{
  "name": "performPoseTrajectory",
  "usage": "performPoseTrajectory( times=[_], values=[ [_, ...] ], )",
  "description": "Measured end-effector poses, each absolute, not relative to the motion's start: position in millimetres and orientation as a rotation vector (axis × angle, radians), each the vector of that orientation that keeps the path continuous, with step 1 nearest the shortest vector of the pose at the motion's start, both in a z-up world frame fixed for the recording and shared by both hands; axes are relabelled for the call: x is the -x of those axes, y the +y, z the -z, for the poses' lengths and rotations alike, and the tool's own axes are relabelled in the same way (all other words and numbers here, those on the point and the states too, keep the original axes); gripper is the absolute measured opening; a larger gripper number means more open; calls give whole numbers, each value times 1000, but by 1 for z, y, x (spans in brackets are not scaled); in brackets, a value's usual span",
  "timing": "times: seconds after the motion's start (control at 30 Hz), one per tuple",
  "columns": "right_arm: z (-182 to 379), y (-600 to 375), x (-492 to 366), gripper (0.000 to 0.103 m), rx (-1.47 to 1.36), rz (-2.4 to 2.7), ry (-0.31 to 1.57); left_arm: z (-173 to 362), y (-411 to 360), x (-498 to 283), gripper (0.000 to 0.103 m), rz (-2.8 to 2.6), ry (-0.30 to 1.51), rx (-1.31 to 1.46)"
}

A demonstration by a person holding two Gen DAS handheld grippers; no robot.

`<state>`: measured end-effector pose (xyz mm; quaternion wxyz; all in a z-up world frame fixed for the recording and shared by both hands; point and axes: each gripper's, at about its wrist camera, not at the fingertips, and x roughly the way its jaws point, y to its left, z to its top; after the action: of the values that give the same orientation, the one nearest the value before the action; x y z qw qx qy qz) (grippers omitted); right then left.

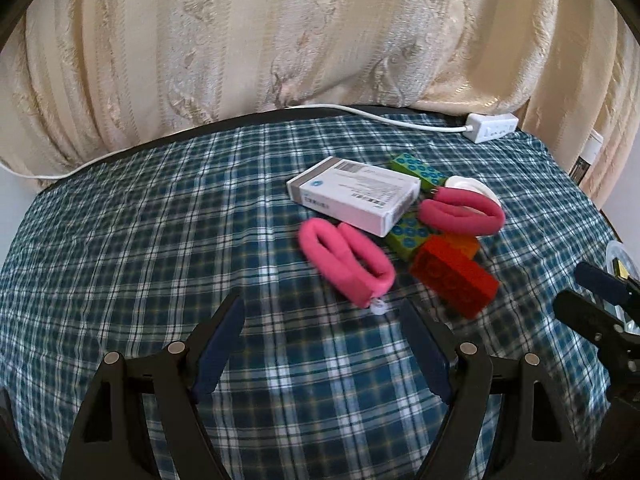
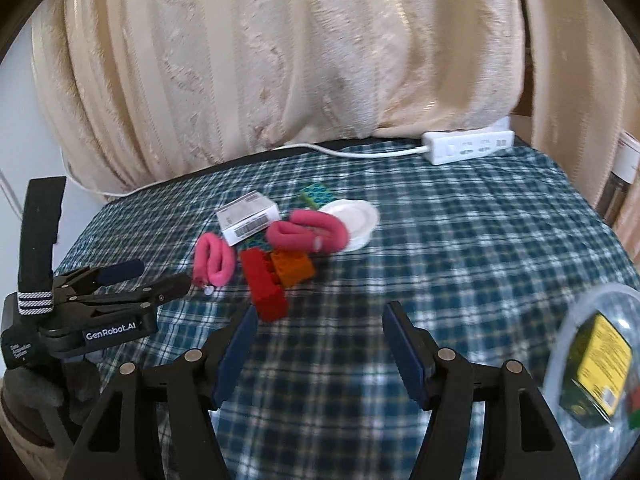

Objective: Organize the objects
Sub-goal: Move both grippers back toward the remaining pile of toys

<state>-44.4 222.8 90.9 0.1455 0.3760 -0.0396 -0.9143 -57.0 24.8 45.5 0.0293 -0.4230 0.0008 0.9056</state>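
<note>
Both the left gripper (image 1: 320,344) and the right gripper (image 2: 316,344) are held wide open and empty. The loose pile lies mid-table; the near pink foam roller (image 1: 346,264) should be straddled squarely before closing, then carried to the clear plastic tub (image 2: 592,360) at near right.

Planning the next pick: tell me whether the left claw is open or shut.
Open. The left claw has its two blue pads spread wide with bare plaid cloth between them, holding nothing; the pink foam curler lies just ahead.

Both wrist views low, facing curtain (image 1: 280,40), sharing toy pile (image 2: 276,248)
</note>
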Motion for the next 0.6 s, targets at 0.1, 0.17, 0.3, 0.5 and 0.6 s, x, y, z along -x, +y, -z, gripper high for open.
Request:
performPoseTrajectory(
  times=[0.1,0.17,0.3,0.5,0.6],
  values=[
    [-89,211,52,68,-1081,2614,-91,-44,19,58,81,-2797,-21,1311],
    [-86,205,58,69,-1086,2602,-77,-42,14,59,81,-2802,-37,1319],
    [-80,190,67,68,-1095,2573,-39,-41,7,58,81,-2818,-55,1329],
    [-71,172,81,65,-1111,2539,15,-40,2,59,81,-2831,-72,1339],
    [-67,167,89,58,-1134,2527,21,-39,1,58,81,-2830,-73,1344]
  ],
)
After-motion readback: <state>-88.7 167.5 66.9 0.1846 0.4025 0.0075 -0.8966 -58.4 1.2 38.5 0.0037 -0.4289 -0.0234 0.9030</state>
